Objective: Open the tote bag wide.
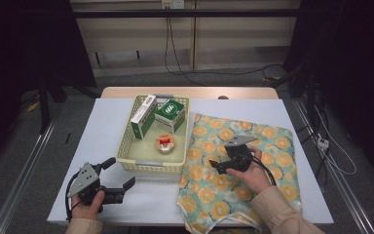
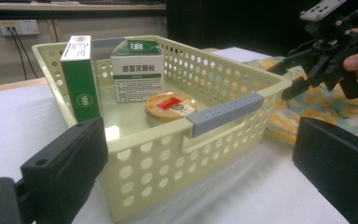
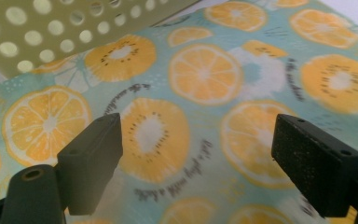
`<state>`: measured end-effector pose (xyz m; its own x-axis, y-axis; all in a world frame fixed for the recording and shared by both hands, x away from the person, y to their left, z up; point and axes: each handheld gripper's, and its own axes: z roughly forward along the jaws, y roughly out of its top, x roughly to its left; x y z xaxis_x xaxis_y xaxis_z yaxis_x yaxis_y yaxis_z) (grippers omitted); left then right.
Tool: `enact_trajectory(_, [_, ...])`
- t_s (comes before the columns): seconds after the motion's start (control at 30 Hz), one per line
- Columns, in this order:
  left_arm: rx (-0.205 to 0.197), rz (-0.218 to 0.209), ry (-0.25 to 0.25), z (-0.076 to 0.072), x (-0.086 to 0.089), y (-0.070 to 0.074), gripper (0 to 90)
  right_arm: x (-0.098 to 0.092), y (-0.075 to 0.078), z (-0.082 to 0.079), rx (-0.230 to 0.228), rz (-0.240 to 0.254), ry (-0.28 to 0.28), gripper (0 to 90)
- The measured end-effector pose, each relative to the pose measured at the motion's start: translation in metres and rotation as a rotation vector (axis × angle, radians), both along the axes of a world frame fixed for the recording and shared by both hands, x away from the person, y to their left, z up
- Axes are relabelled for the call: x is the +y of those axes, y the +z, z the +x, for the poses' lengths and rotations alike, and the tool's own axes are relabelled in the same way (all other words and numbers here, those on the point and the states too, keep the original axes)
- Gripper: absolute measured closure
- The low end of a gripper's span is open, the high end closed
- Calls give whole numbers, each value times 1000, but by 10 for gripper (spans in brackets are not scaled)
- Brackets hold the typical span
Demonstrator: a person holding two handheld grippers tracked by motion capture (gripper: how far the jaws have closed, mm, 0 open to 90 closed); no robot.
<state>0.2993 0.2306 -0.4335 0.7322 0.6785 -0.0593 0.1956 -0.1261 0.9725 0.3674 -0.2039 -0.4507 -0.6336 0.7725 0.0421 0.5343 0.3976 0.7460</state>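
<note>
Two grippers, both with jaws spread and nothing between them. Right gripper [image 1: 220, 166] hovers over the orange-print cloth [image 1: 268, 146], which lies flat on the table [image 1: 102, 141], right of the basket [image 1: 126, 151] and touching its side. Left gripper [image 1: 121, 171] sits low at the near left, pointing at the basket. Basket holds two green boxes [image 1: 143, 116] and a round tin [image 1: 165, 143].
</note>
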Motion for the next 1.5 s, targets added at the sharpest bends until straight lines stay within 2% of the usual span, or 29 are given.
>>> enact_trajectory(0.17, [1, -8, 0, 0, 1, 0, 28, 15, -8, 4, 14, -14, 34, 217])
enact_trajectory(0.2, [2, -10, 1, 0, 1, 0, 28, 19, -10, 4, 17, -20, 49, 254])
enact_trajectory(0.3, [3, -15, 3, 1, 2, 0, 28, 22, -13, 4, 7, -33, 59, 271])
enact_trajectory(0.43, [7, -12, 4, 0, 1, 0, 28, 23, -12, 4, 2, -33, 67, 419])
enact_trajectory(0.57, [4, -12, 8, 0, 2, 0, 28, 23, -10, 6, 23, -48, 86, 471])
enact_trajectory(0.7, [7, -9, 12, 1, 3, 0, 28, 29, -6, 6, 26, -75, 132, 687])
enact_trajectory(0.77, [5, -6, 12, 1, 3, -1, 28, 29, -6, 6, 38, -57, 136, 755])
enact_trajectory(0.83, [3, -8, 12, 1, 3, 0, 28, 29, -7, 6, 41, -52, 136, 785])
enact_trajectory(0.93, [1, -6, 12, 0, 2, 0, 28, 29, -8, 6, 20, -59, 136, 889])
enact_trajectory(1.23, [0, -4, 17, 0, 3, 0, 28, 30, -8, 6, 4, -61, 139, 900])
enact_trajectory(1.33, [5, -11, 17, 0, 2, 0, 28, 27, -8, 8, 19, -25, 120, 900])
enact_trajectory(1.5, [2, -8, 11, 1, 3, 0, 28, 15, -1, 21, 3, -3, 69, 900])
